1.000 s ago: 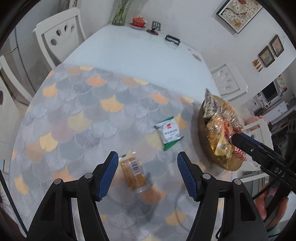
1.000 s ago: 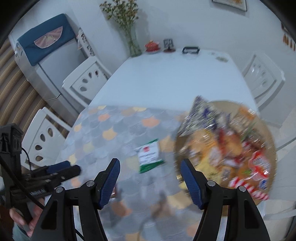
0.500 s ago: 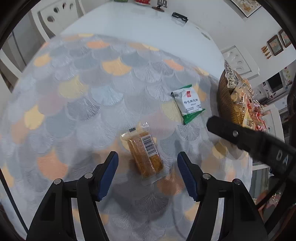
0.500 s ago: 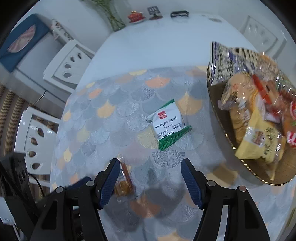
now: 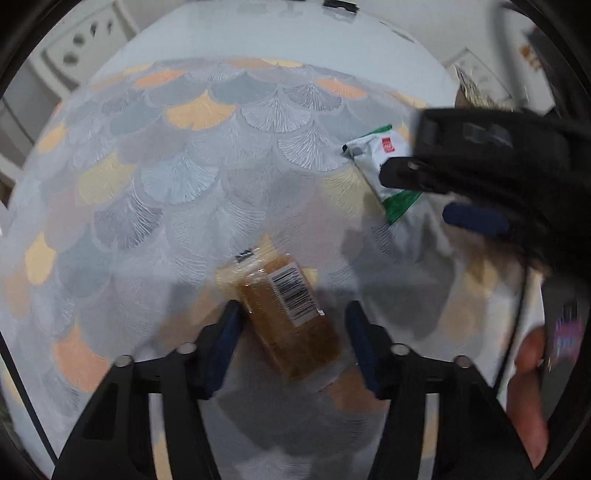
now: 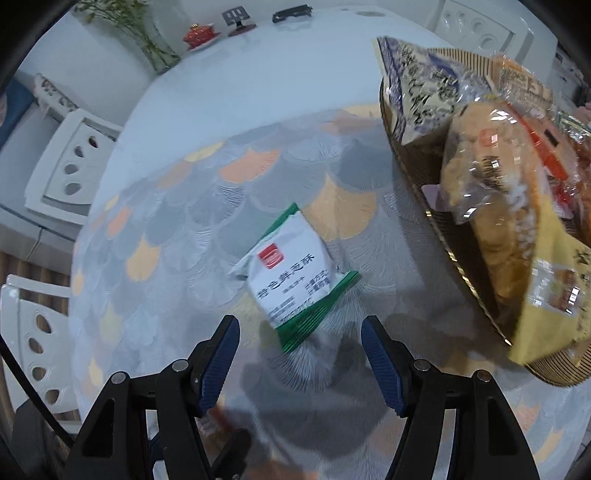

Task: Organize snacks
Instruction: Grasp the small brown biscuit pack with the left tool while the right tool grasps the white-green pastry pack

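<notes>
On the scale-patterned cloth [image 5: 192, 147] that covers the near part of the table [image 6: 266, 62], two loose snacks are seen. A brown cake in clear wrap [image 5: 288, 314], with a barcode label on top, lies tilted between the blue-padded fingers [image 5: 225, 339] of the left gripper [image 5: 291, 343]. These fingers are closing around it; the left pad is seen at or very near the wrapper's edge, while a gap is left between the right pad and the pack, so no firm grip is shown.

Further toward the table's right edge, a white packet with green ends [image 6: 291, 277] lies flat on the cloth. The right gripper [image 6: 299, 354] is held just over its near green end, pointed steeply down, with its fingers [image 6: 380, 365] spread apart on either side and nothing pressed between them. In the left wrist view the same white packet [image 5: 384, 162] is partly hidden by the dark, blurred body of the right gripper [image 5: 476, 218].

At the table's right edge a round woven tray [image 6: 417, 177] is piled with bagged snacks, a blue-and-white patterned bag [image 6: 417, 85] standing at its far side and a yellow bag [image 6: 546, 295] at its near side. At the far edge of the white table a red lidded dish [image 6: 199, 33], a glass vase with stems [image 6: 155, 51] and a small black object [image 6: 291, 14] are set. White chairs [image 6: 70, 170] are placed along the left side. Part of a hand [image 5: 528, 398] is visible at the right of the left wrist view.
</notes>
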Action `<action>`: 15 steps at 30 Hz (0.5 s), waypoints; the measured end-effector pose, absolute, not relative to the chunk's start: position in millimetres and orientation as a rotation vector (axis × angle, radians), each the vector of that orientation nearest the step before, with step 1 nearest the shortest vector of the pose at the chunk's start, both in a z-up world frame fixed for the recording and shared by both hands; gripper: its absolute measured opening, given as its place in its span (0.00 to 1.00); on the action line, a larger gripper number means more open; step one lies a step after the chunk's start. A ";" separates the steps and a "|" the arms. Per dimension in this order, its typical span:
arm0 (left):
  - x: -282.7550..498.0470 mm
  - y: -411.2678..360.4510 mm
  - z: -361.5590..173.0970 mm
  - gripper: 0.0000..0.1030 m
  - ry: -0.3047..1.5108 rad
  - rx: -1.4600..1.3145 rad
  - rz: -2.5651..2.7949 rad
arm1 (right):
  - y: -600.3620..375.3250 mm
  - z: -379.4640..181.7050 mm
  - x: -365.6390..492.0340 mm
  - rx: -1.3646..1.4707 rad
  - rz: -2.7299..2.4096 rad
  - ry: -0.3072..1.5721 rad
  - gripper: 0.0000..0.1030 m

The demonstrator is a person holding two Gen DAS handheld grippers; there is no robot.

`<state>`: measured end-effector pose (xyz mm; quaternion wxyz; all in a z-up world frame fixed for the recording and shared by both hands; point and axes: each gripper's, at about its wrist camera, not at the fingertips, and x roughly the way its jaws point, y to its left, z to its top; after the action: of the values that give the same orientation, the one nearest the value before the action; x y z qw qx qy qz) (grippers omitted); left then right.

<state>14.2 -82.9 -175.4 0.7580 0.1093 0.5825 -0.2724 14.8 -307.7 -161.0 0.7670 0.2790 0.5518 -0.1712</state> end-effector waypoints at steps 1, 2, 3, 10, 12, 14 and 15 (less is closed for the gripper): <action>13.2 -81.4 -174.9 0.40 1.255 0.263 -0.603 | -308.9 -164.8 18.0 0.602 -0.375 1.205 0.64; 13.5 -78.3 -174.4 0.39 1.248 0.265 -0.611 | -308.8 -167.5 20.3 0.598 -0.377 1.210 0.64; 15.2 -73.4 -174.1 0.39 1.244 0.264 -0.610 | -308.7 -170.2 23.2 0.596 -0.375 1.214 0.64; 46.2 -34.4 -170.2 0.38 1.239 0.277 -0.550 | -290.3 -171.4 45.1 0.555 -0.176 1.195 0.64; 53.8 -30.1 -169.0 0.38 1.242 0.287 -0.537 | -286.7 -169.7 44.4 0.525 -0.156 1.199 0.64; 58.7 -30.2 -169.3 0.38 1.245 0.298 -0.542 | -289.2 -168.9 37.6 0.481 -0.214 1.204 0.64; 60.5 -30.4 -169.4 0.38 1.246 0.300 -0.546 | -291.7 -169.1 35.1 0.458 -0.253 1.207 0.64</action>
<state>60.5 -30.4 -169.4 0.7671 0.1382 0.5738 -0.2514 35.1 -291.7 -169.1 0.7913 0.2128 0.5610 -0.1178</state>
